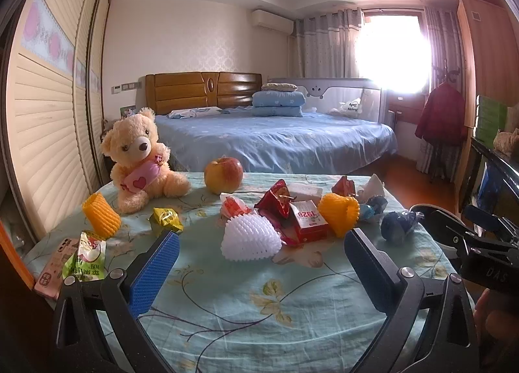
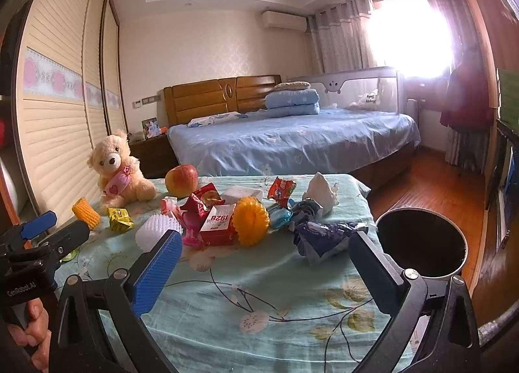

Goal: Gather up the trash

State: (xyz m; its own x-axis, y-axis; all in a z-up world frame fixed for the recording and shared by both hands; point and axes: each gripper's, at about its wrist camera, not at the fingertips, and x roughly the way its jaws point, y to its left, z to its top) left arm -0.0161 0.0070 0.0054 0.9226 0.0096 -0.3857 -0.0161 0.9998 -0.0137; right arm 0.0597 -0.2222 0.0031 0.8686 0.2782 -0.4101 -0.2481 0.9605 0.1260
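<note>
Trash lay heaped just behind the white foam net (image 1: 249,236), so with both the left gripper (image 1: 261,262) and right gripper (image 2: 264,267) spread wide and empty, we judged that net light, squashy, best pinched across its middle.

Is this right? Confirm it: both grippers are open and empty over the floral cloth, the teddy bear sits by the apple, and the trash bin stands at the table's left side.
One thing is wrong: the trash bin stands at the table's right side, as the right wrist view shows. The rest holds: the left gripper and right gripper are open and empty over the floral cloth, and the teddy bear sits by the apple.
</note>
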